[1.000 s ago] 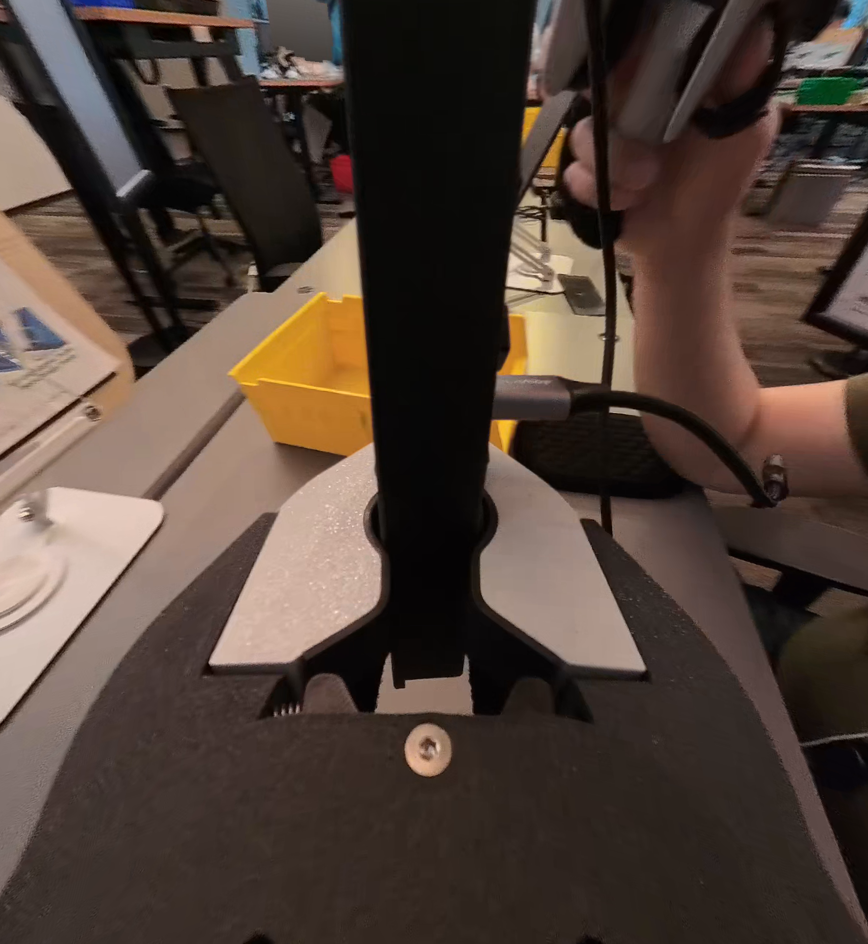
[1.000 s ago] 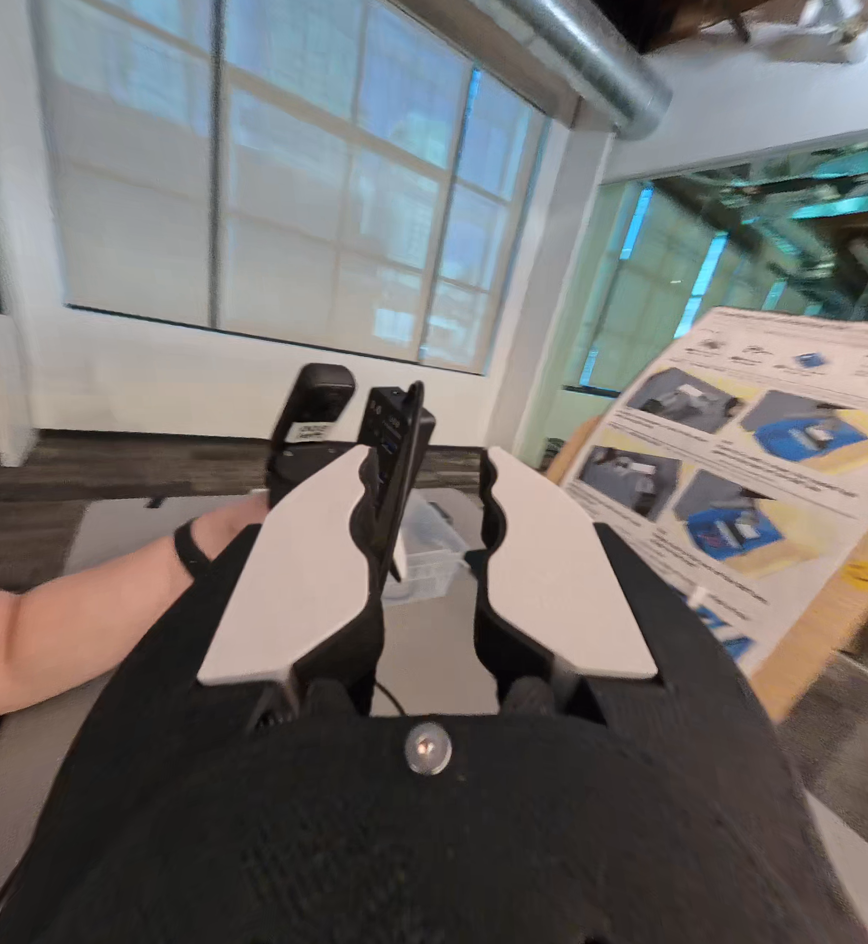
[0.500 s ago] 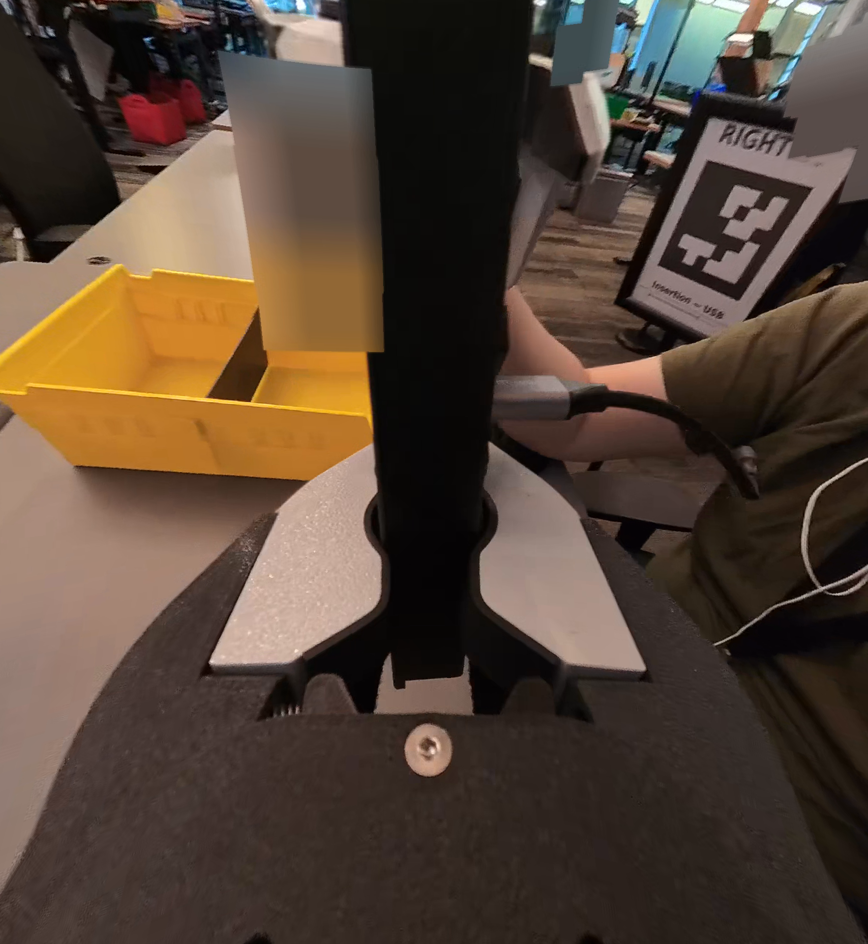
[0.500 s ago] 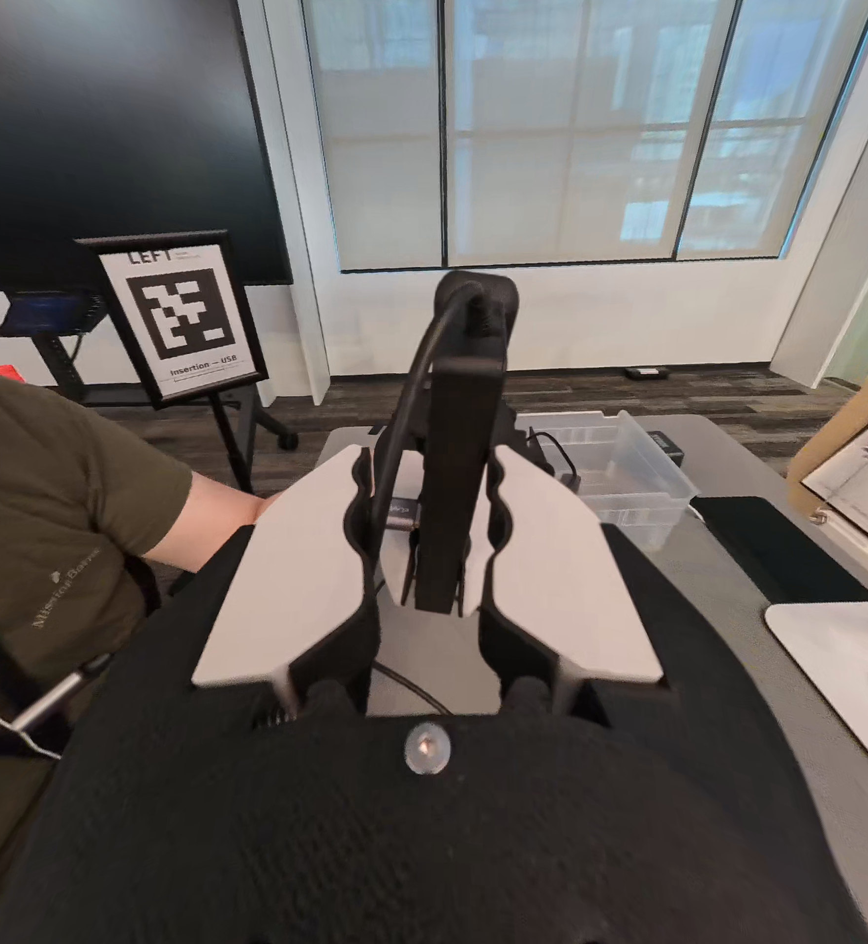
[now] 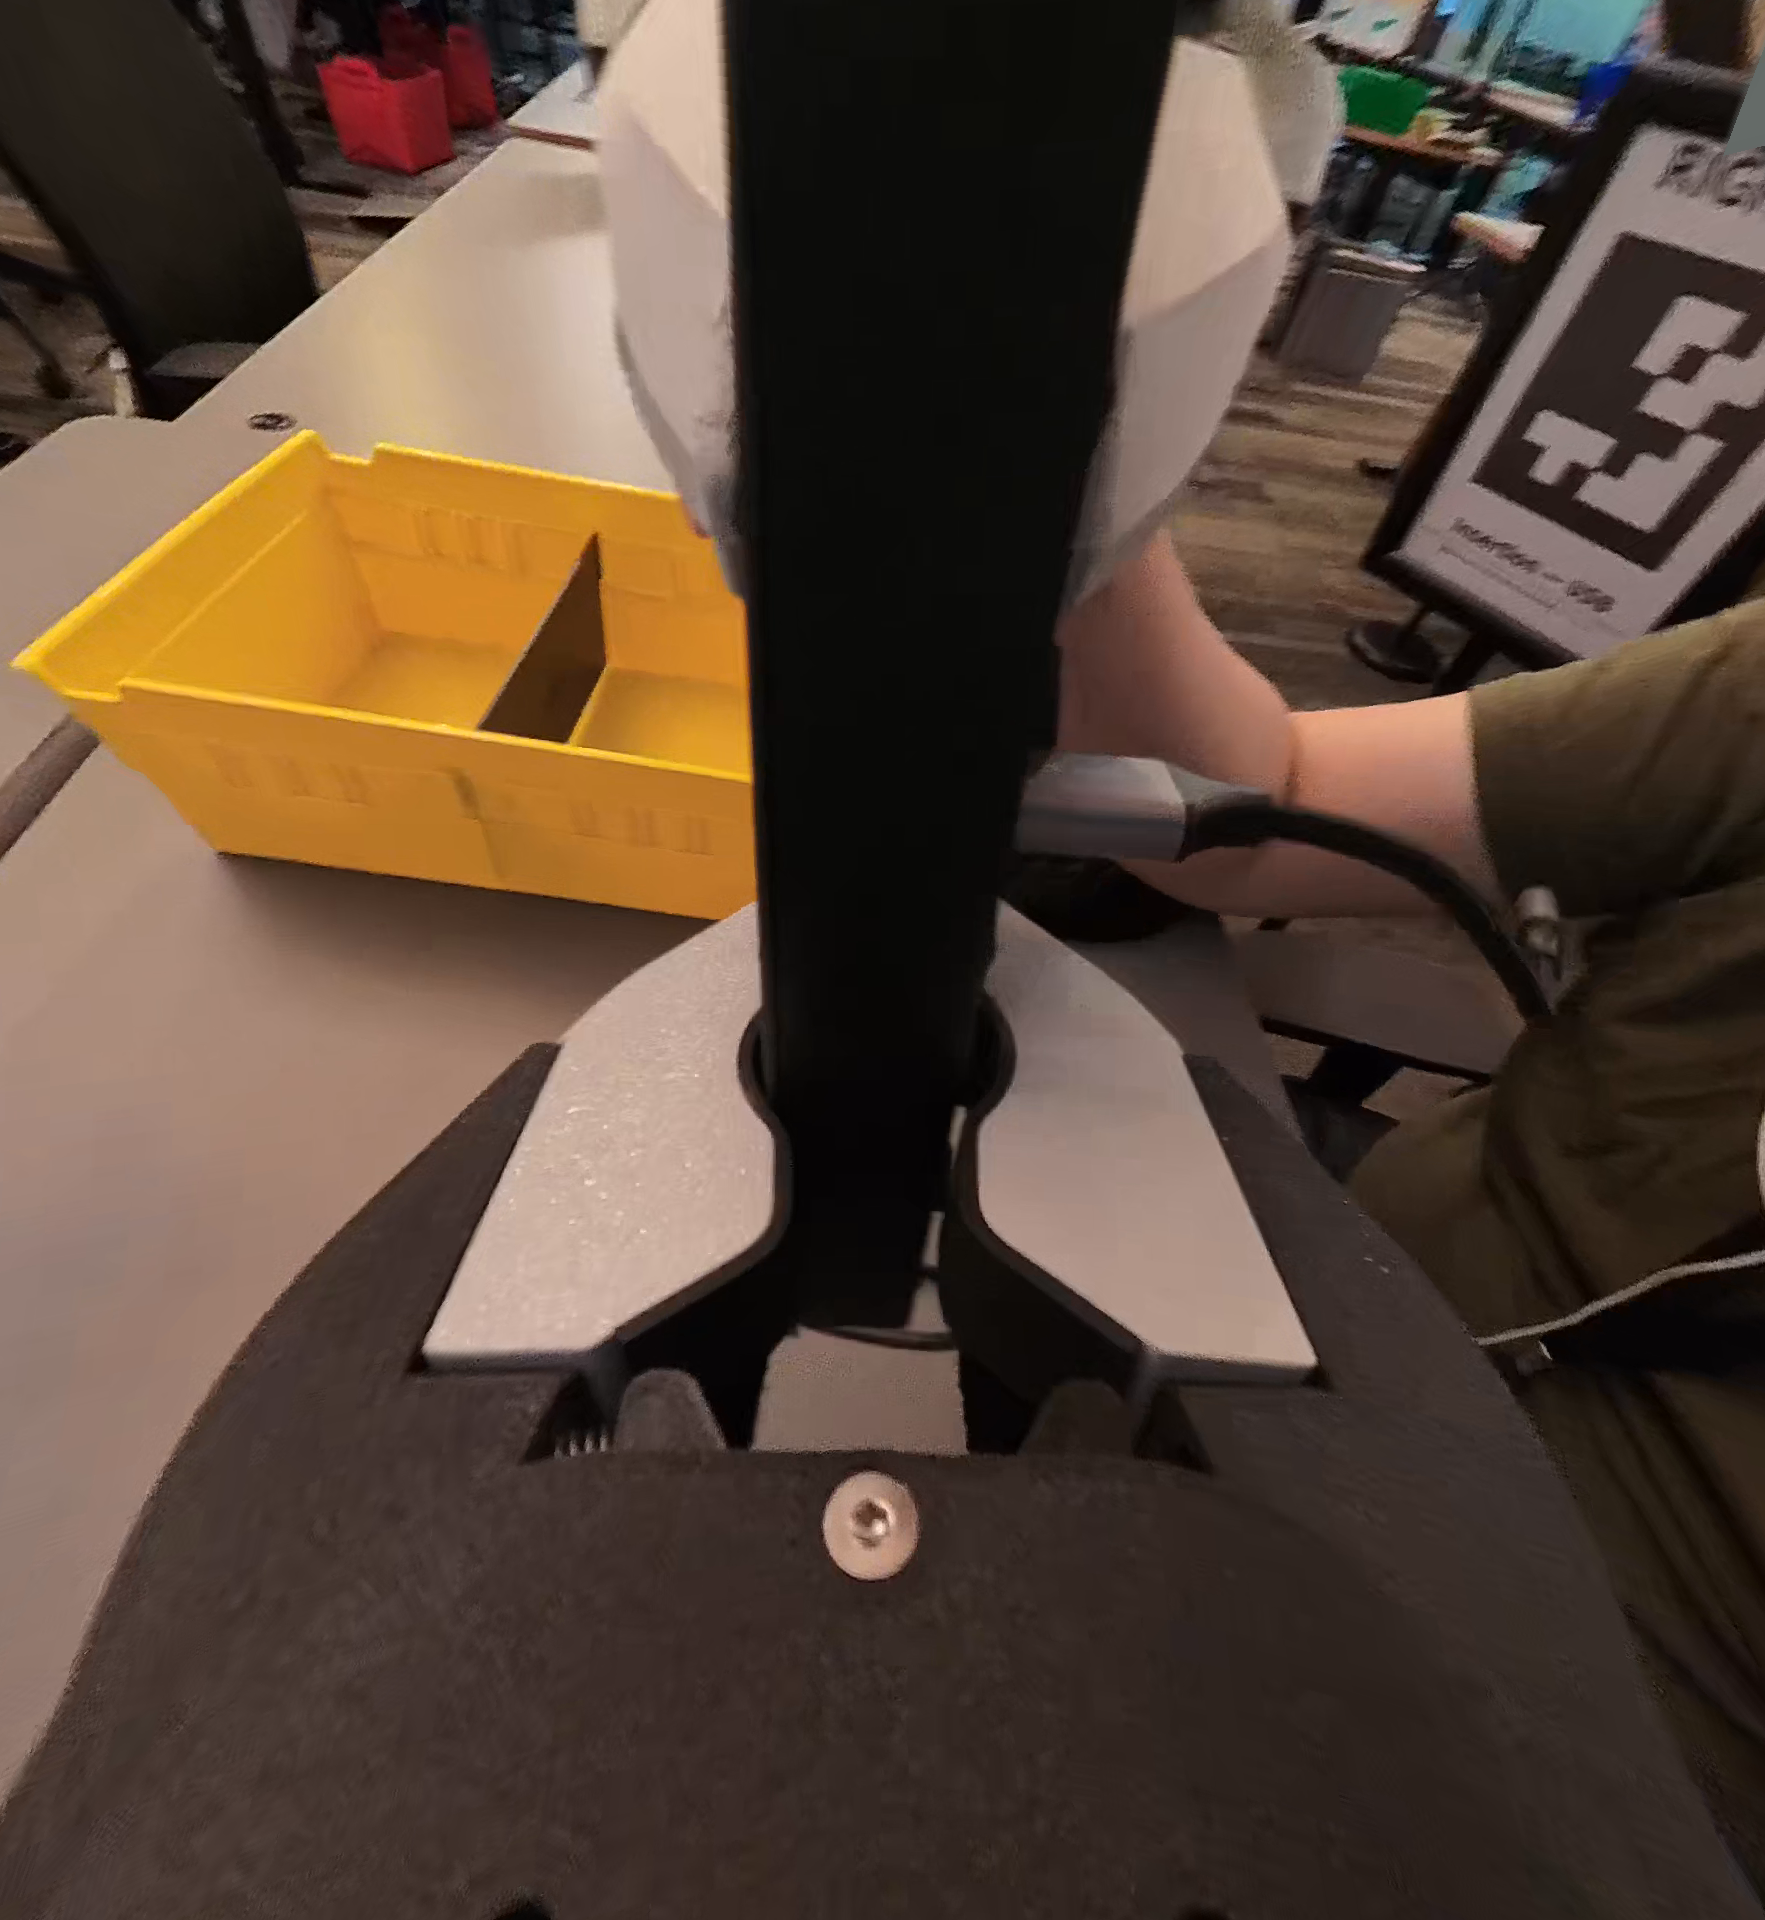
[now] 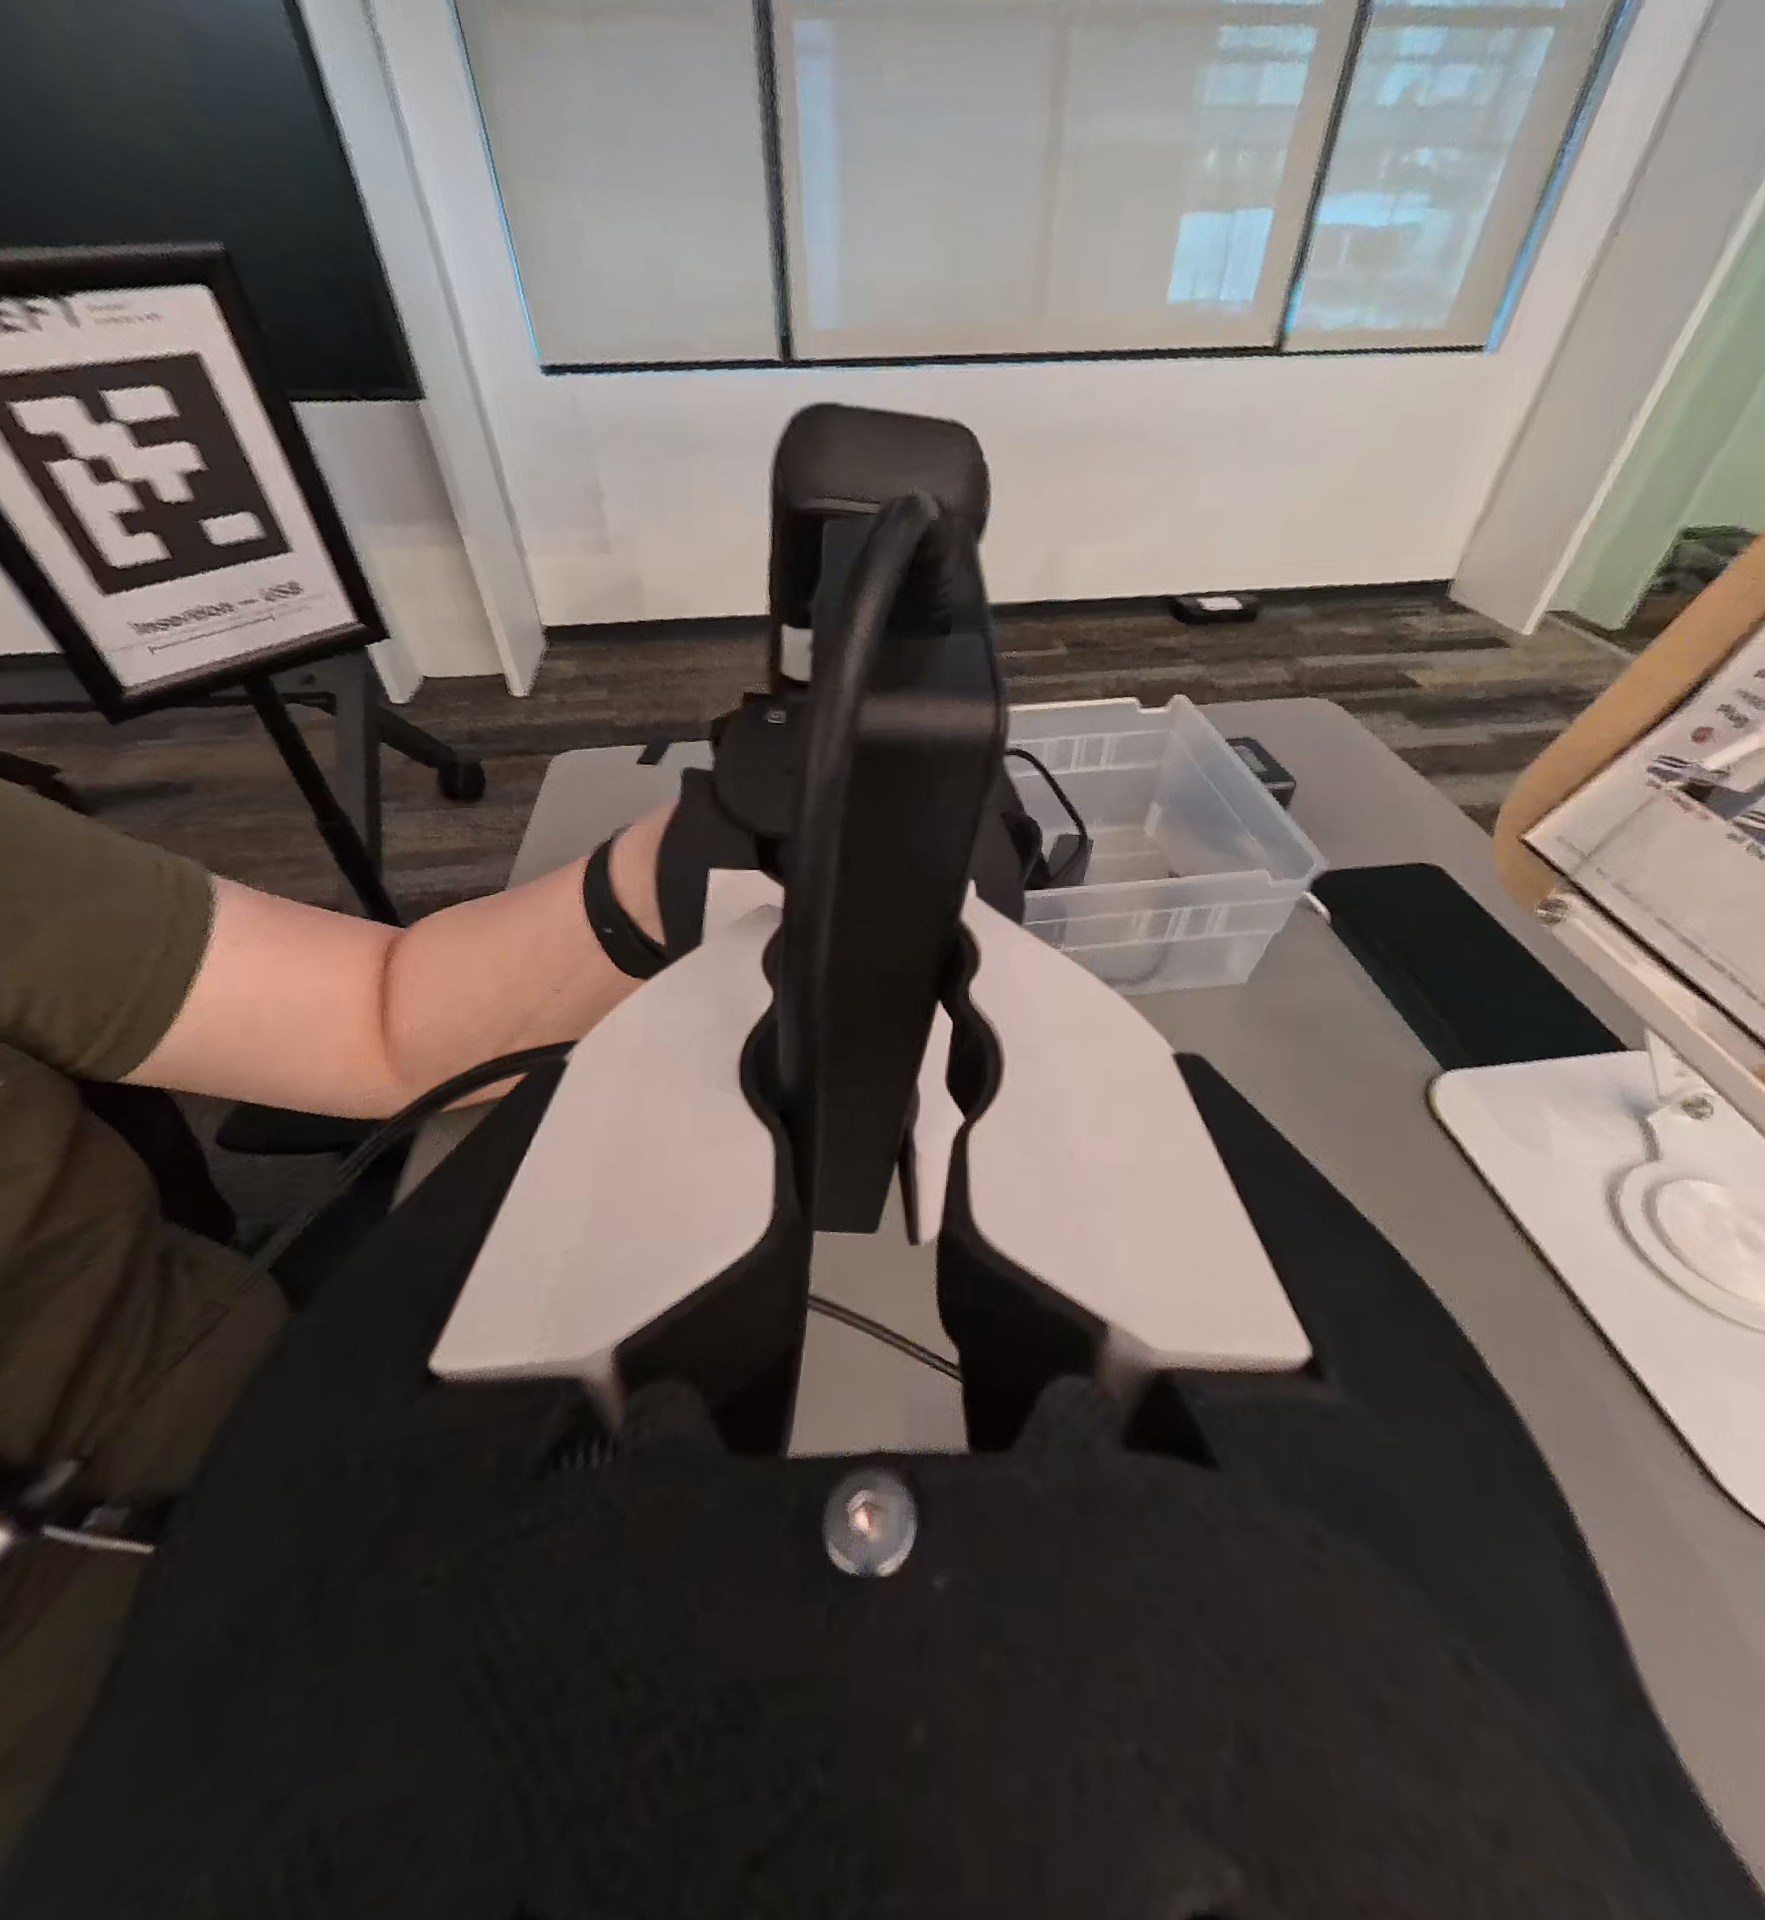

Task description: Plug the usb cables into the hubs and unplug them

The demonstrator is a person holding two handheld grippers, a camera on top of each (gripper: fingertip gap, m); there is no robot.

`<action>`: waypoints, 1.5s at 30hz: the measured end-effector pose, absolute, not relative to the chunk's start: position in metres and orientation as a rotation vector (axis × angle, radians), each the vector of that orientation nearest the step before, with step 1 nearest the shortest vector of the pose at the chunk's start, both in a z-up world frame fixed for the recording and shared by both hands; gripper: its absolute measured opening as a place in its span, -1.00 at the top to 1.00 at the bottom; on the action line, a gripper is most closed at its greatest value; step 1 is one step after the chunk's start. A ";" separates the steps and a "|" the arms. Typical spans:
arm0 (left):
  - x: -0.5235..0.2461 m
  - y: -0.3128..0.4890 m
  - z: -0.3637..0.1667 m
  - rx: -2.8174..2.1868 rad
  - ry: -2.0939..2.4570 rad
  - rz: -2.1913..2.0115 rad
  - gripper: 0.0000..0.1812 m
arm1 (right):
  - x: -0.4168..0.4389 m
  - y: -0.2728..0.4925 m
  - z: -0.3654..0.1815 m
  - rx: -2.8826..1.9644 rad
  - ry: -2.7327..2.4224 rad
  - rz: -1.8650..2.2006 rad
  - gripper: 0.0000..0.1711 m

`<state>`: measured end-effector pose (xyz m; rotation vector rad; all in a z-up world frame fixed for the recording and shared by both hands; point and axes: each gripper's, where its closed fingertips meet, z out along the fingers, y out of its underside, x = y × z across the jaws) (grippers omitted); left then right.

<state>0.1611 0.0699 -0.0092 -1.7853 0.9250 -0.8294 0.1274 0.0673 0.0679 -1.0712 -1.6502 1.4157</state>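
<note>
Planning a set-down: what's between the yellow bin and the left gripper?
Nothing: the table between bin and left gripper is bare, seen in the left wrist view.

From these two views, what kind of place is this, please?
Probably an office or lab set up for recording tasks. Grey desks stand in an open room with large windows; framed marker signs stand on easels, and an instruction board stands beside a yellow bin.

Left gripper [image 5: 873, 1049] clamps upright black hub [image 5: 919, 520]; grey plug [image 5: 1101, 805] seemingly inserted; yellow bin [image 5: 265, 717] behind.
</note>
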 end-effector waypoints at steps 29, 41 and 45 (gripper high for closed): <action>0.048 -0.076 -0.207 -2.483 1.351 0.089 0.92 | 0.152 0.137 0.058 -1.251 -1.548 1.410 0.69; 0.067 0.003 -0.067 -2.316 1.107 0.008 0.96 | 0.192 0.228 0.082 -1.413 -1.027 1.406 0.69; 0.076 0.044 0.015 -2.233 1.023 -0.058 0.96 | 0.234 0.291 0.087 -1.431 -0.706 1.204 0.69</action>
